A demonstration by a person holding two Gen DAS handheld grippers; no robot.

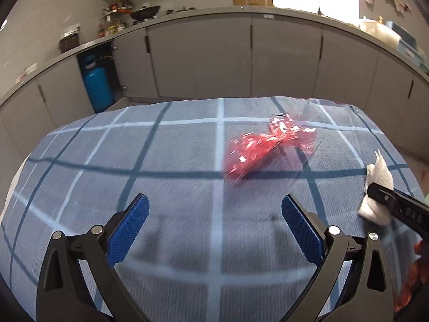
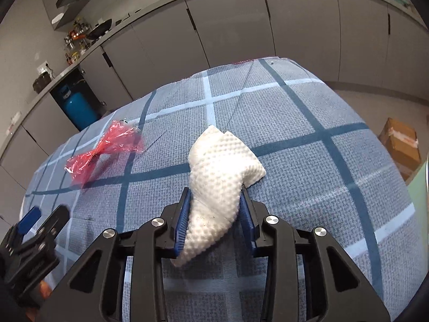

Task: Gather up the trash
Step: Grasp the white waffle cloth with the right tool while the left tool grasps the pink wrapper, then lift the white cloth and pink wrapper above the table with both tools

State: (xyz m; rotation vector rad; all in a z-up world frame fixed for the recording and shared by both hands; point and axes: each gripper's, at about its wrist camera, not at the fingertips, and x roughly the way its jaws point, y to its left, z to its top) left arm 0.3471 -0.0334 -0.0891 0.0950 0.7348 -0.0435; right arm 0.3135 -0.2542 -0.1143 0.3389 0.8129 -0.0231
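White embossed paper towel (image 2: 219,177), crumpled, pinched between the blue pads (image 2: 183,221) of the right gripper (image 2: 214,204), raised just above the checked tablecloth (image 2: 308,139). One piece of trash thus in hand, though not yet deposited; no bin visible in either view. Red cellophane wrapper (image 1: 264,145), twisted at the middle, lying loose on the tablecloth, ahead and to the right of the left gripper (image 1: 214,214), well apart from its fingers. Left gripper jaws spread wide, holding nothing, poised low over the cloth. Judged stage: roughly midway, with the towel secured, the wrapper left to pick up, and both items left to drop off. Blue gas cylinder (image 1: 97,86) beyond the tablecloth's far left edge, under the counter (image 1: 214,10).
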